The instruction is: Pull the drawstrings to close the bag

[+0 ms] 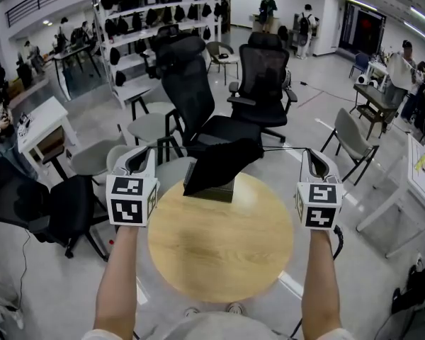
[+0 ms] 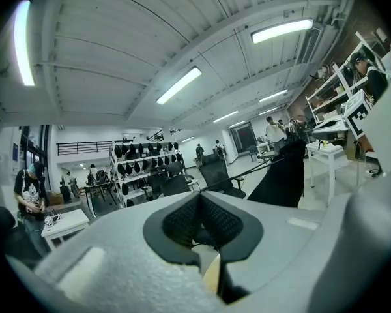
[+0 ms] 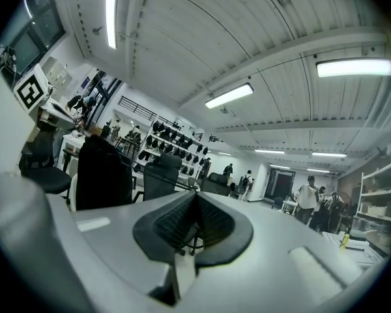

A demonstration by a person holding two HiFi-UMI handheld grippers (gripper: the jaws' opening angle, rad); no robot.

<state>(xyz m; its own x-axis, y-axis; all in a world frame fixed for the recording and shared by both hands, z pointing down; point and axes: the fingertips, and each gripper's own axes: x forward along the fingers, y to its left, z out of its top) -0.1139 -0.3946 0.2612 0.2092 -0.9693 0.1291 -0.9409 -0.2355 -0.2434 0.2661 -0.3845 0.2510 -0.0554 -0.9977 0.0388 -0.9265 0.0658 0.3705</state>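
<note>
Wood-toned and round, the table filled the middle of my head view, its top bare but for the load at its far edge. That load was the black bag, which sat at the far rim, hanging a little like a tent with its upper part raised and slanted toward the right; I could not tell from any view how far its mouth had drawn in. My two grippers were held level on either side of it, well apart from each other and from the bag. The left gripper had its jaws pressed together, and in its own view a thin drawstring ran from the bag straight to the pads, so I read it as pinching that cord. The right gripper was likewise clamped tight, with the other cord stretching taut from the bag's top across to its tips in the head view. I judged that I was in the pulling step itself: both cords were caught and under tension, but the closing did not look finished. The next move, as I saw it, called for drawing the two grippers further apart, evenly on both sides, keeping the pinch firm so neither thin cord slipped out, and watching that the bag did not slide off the table's far edge as the mouth cinched.
</note>
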